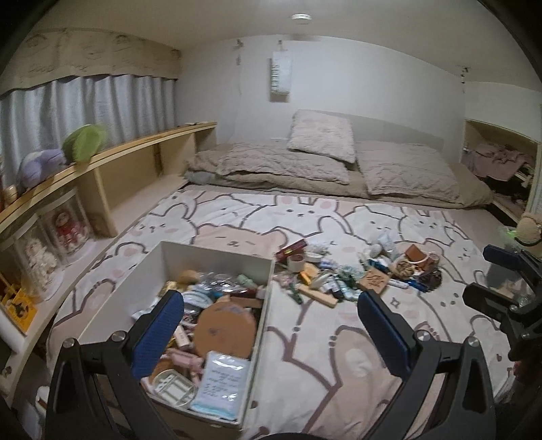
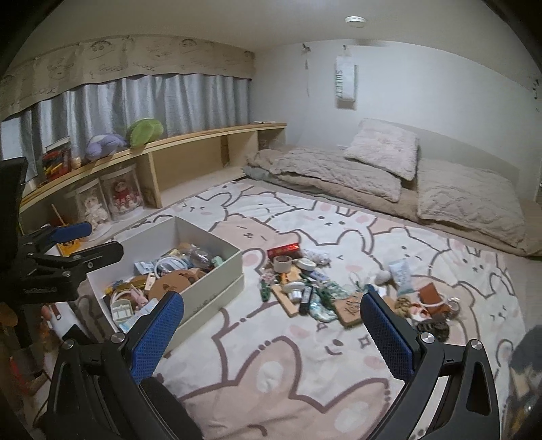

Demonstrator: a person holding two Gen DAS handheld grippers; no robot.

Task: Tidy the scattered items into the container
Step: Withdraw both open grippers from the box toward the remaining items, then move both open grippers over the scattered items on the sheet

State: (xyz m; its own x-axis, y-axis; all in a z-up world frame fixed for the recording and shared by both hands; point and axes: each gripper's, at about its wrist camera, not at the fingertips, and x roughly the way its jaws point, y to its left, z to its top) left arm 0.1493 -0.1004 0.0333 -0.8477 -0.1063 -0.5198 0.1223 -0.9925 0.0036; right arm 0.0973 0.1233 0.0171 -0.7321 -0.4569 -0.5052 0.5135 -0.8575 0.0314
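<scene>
Sitting on the bunny-print blanket [image 2: 305, 355], the white box [image 2: 216, 291] is half full; scattered items [image 2: 315, 287] lie just right of it. Both the left tool [image 1: 271, 325] and right tool [image 2: 271, 325] hover spread wide, holding nothing.

Dim, flat indoor light in both views, coming from a small round ceiling lamp [image 1: 301, 17] overhead, with a cool grey cast. Shadows are soft and faint on the bed cover [image 1: 325, 331]. Fisheye bending is strong: the wooden shelf [image 2: 189, 138] curves like a bow, and black corners ring each frame. The green plush toy [image 1: 84, 144] smears with motion blur in the left wrist view. Fine detail is grainy; the far wall looks soft.
</scene>
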